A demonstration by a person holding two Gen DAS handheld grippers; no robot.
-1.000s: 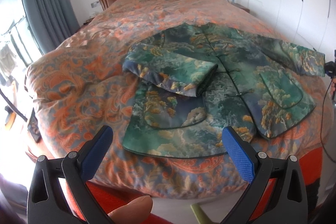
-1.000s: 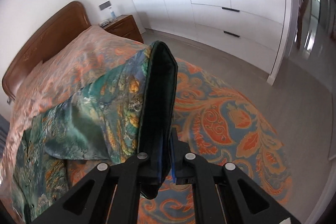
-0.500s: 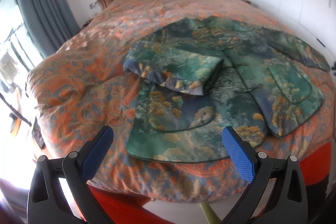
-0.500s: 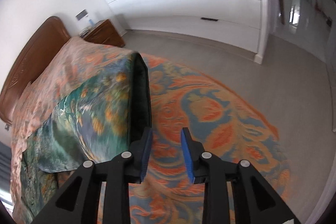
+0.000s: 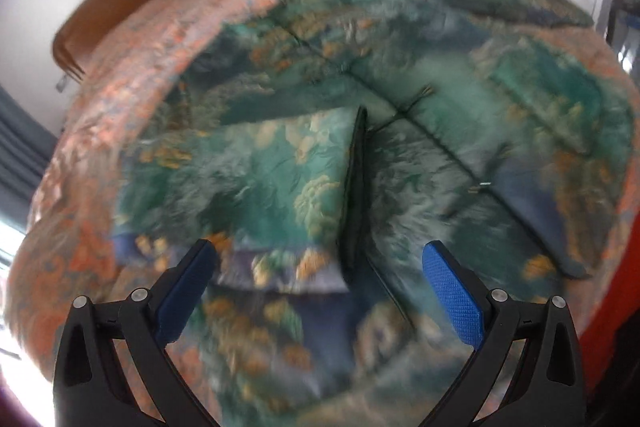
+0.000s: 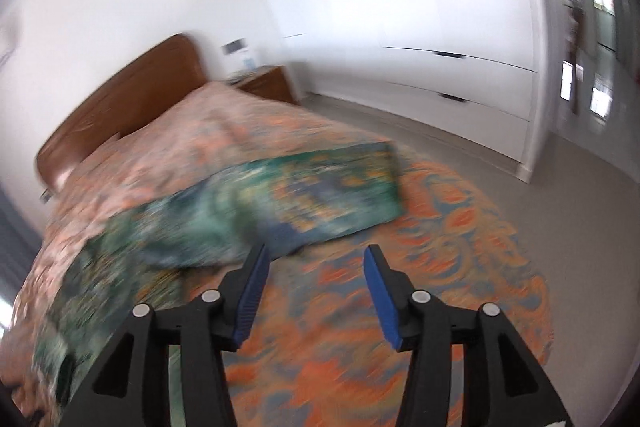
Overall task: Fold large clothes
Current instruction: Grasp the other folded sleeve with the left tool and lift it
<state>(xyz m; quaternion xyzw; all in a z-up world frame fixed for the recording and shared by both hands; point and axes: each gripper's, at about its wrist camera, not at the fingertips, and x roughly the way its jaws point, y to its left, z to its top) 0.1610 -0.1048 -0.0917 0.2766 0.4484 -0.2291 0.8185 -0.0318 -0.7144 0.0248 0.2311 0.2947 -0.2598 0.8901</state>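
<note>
The left gripper hangs with fingers spread right above the jacket; the right gripper, fingers opening and empty, sits beside the sleeve near the bed's edge.

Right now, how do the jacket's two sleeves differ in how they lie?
The folded sleeve lies across the jacket front, its dark cuff near the button line; the other sleeve stretches straight out over the bedspread, away from the body. The folded one sits just ahead of the open left claw; the stretched one lies beyond the opening right claw, untouched. Both share the green print.
</note>
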